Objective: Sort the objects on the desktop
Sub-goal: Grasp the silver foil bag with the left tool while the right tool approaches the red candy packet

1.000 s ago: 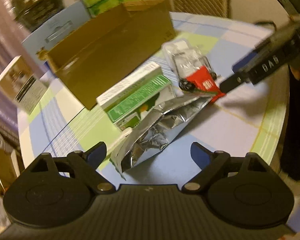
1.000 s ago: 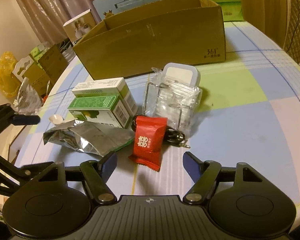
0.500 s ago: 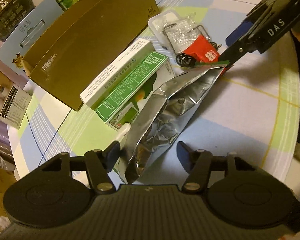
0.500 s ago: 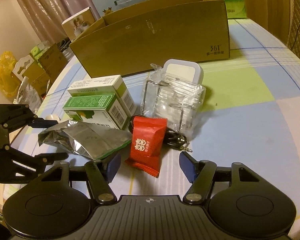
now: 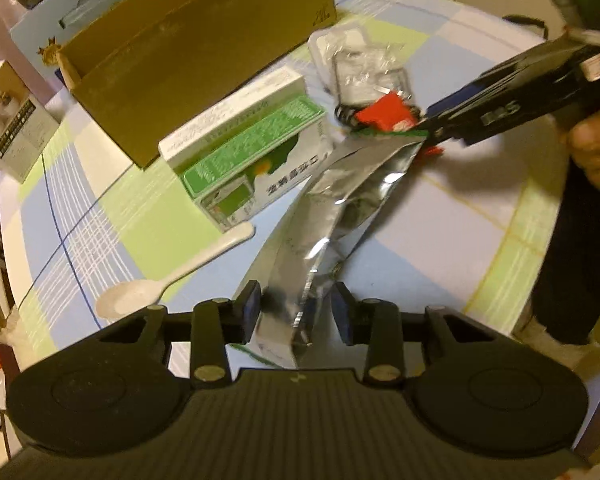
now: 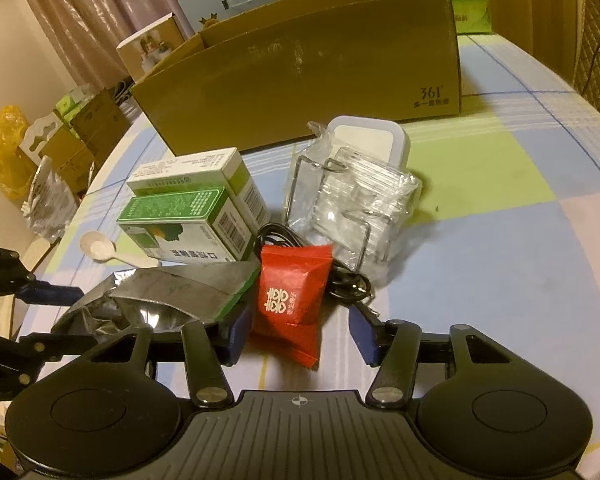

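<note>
A crumpled silver foil pouch (image 5: pixel 332 208) lies on the round table. My left gripper (image 5: pixel 296 312) has its jaws closed in on the pouch's near end, and that end looks lifted. In the right wrist view the pouch (image 6: pixel 160 292) lies at lower left. My right gripper (image 6: pixel 300 334) is open around the near end of a red candy packet (image 6: pixel 290 300). Its fingers do not press the packet. Two green and white cartons (image 6: pixel 192 208) and a white plastic spoon (image 5: pixel 172 280) lie beside the pouch.
An open cardboard box (image 6: pixel 308 80) stands at the back of the table. A clear wrapped item with a wire frame (image 6: pixel 356 200) and a black cable (image 6: pixel 348 280) lie behind the candy. More boxes stand off the table's left edge (image 6: pixel 60 148).
My left gripper has moved in and narrowed from wide open onto the pouch's end. My right gripper has advanced around the red candy packet and narrowed a little.
</note>
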Tool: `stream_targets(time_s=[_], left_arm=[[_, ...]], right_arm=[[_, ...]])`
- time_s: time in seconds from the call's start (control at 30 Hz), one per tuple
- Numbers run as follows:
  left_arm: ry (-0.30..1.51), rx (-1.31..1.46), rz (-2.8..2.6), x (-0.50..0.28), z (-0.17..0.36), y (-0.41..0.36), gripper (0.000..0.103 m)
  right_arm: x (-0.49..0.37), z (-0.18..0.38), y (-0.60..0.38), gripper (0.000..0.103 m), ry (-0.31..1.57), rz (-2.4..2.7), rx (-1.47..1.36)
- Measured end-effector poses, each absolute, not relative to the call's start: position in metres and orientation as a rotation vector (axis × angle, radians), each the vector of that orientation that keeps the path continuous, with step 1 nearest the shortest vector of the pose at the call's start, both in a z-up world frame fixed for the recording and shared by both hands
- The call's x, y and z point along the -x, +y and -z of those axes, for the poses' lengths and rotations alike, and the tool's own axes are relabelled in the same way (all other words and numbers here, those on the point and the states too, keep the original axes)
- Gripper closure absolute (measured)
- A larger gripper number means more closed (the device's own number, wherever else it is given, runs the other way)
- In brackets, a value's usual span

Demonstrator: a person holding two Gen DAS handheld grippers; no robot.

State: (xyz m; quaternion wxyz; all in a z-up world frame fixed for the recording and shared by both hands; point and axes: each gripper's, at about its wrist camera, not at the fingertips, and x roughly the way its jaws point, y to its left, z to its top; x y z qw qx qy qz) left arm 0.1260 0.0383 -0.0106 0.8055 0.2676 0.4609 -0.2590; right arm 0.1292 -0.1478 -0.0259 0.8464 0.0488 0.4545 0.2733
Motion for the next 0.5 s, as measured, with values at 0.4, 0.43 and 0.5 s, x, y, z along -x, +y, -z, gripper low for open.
stream_targets(time_s=[0.4,0.43,0.5], left_arm=[[0.938,-0.575,0.607,-0.138,0.024,0.027,0.051],[0.943,-0.57,0.601,-0.139,0.025,0.026,0.051],[0.951,-0.561,0.588,-0.138,0.026,0.024,0.051]], right_arm=[[-0.129,0.03,-0.131,0.068,0.935,-0.591,-0.03],[-0.128,0.03,-0.131,0.069,0.937,-0.588,-0.031],[-0.128,0.029,-0.133,0.071,0.941,-0.587,-0.026]])
